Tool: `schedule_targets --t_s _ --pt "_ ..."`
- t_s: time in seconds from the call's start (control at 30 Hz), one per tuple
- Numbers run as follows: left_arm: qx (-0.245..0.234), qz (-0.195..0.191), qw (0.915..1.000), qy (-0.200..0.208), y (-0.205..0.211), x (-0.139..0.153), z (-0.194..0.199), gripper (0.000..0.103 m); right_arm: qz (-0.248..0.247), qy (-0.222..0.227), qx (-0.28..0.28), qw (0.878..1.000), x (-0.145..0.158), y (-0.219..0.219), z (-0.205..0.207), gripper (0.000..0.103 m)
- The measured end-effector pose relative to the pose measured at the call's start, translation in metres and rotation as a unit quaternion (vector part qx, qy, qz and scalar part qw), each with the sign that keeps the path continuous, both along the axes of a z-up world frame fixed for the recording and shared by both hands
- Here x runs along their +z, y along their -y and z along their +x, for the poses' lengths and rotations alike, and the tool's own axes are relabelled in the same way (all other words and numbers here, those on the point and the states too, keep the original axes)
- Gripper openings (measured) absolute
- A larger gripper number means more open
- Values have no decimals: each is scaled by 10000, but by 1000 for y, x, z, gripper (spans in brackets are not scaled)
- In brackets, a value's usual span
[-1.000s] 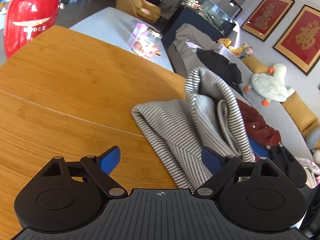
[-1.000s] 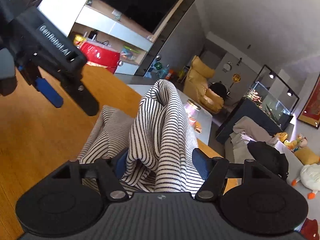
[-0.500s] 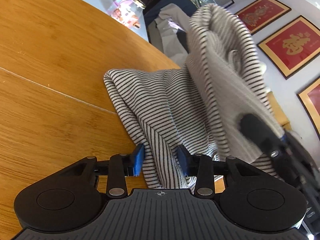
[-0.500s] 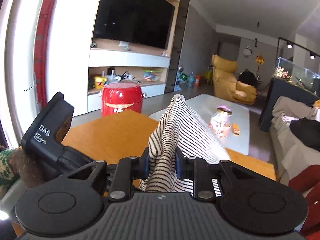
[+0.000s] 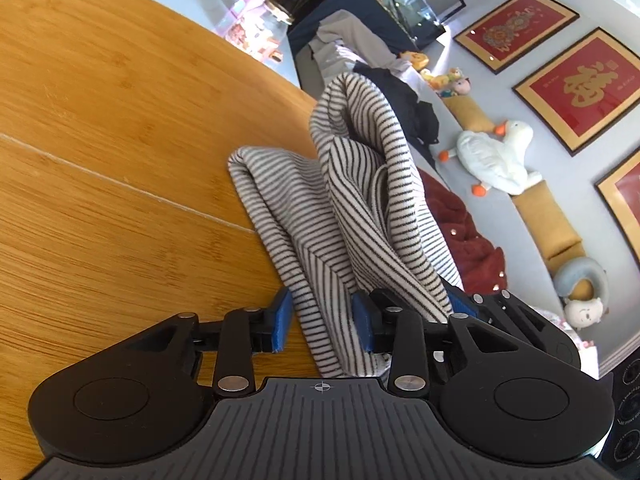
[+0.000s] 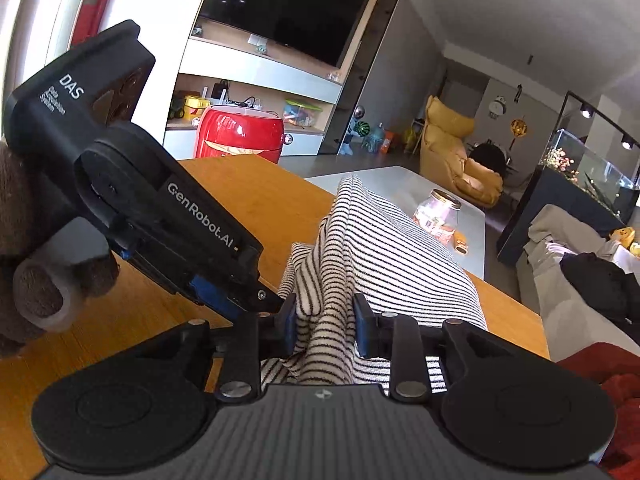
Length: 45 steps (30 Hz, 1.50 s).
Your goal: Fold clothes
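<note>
In the left wrist view, the left gripper [image 5: 322, 326] has its blue pads drawn in narrowly around a fold of the striped garment [image 5: 352, 208], which rises from the right part of the wooden table [image 5: 120, 128] into a raised hump; whether both pads press the cloth I cannot tell, and the right gripper [image 5: 460, 304] sits just beside it on the right, holding the same cloth. In the right wrist view, the right gripper [image 6: 325, 326] pinches a bunched edge of the striped garment [image 6: 384, 256], lifted over the table's [image 6: 256, 200] far right part, while the left gripper [image 6: 244, 300] comes in from the left, touching the cloth just beside it.
</note>
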<state>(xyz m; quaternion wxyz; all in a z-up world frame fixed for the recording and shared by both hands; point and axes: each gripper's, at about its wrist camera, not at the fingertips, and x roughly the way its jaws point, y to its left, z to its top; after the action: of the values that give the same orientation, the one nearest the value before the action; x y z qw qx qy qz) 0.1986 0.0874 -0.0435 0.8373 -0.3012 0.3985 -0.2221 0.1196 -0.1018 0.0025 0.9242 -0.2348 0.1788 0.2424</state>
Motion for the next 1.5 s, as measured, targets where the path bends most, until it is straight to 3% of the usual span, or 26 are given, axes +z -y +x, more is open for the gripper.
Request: schedule_targets --t_s 0.1,0.23,0.33,0.4,0.47,0.53,0.63,0.67,0.73,0.8,0.87,0.97,1.0,1.07,1.17,1.23,1.33,1.4,1.5 --pt "404 350 9981 297 -13 20 -12 48 -345 271 17 9990 -8 -13 -9 38" --pt "644 298 9944 787 -28 60 -15 49 -845 609 -3 9946 -22 -32 -20 44" --pt "406 365 9913 1200 -12 89 -6 50 -1080 744 -26 9914 -27 -40 -21 44" --pt "-35 282 9892 1438 15 103 7 56 -1140 756 -23 9906 -28 -42 -21 44" --pt "-457 150 9895 1364 40 102 25 56 -1120 706 26 9912 -25 -41 -21 44" --pt "-564 399 9911 1136 58 91 43 55 -881 503 179 9947 -15 -32 -21 49" --pt "-530 702 9913 982 57 61 52 43 70 -127 504 9986 16 2 -23 60" --pt "-495 519 9931 929 47 53 50 37 408 -287 548 9973 26 14 -23 68" --pt "-424 127 9957 818 25 35 47 32 937 -436 452 9936 40 39 -20 69" --pt "-400 -11 9965 737 19 31 49 31 1319 -686 297 9884 44 58 -12 67" --pt "-423 25 9963 744 18 29 50 30 1613 -1168 184 9798 38 70 1 45" --pt "-442 49 9960 770 18 27 50 30 1958 -2210 79 9554 0 75 4 43" --pt "-447 23 9961 763 17 26 50 30 1979 -2243 70 9542 -9 74 2 44" --pt "-459 11 9958 793 15 25 49 30 1776 -2018 141 9631 -9 72 -9 46" --pt "-489 22 9956 803 14 25 48 29 2023 -2048 268 9573 9 87 -7 47" --pt "-508 31 9954 809 13 25 48 29 2067 -1770 217 9620 22 101 -12 49" --pt "-538 30 9950 844 13 24 49 29 1264 -856 -327 9877 33 107 -17 58" --pt "-540 -20 9952 820 13 24 50 29 761 -532 -689 9933 31 114 -15 58" --pt "-542 -104 9954 784 11 24 52 29 424 -521 -1084 9918 26 128 1 33"
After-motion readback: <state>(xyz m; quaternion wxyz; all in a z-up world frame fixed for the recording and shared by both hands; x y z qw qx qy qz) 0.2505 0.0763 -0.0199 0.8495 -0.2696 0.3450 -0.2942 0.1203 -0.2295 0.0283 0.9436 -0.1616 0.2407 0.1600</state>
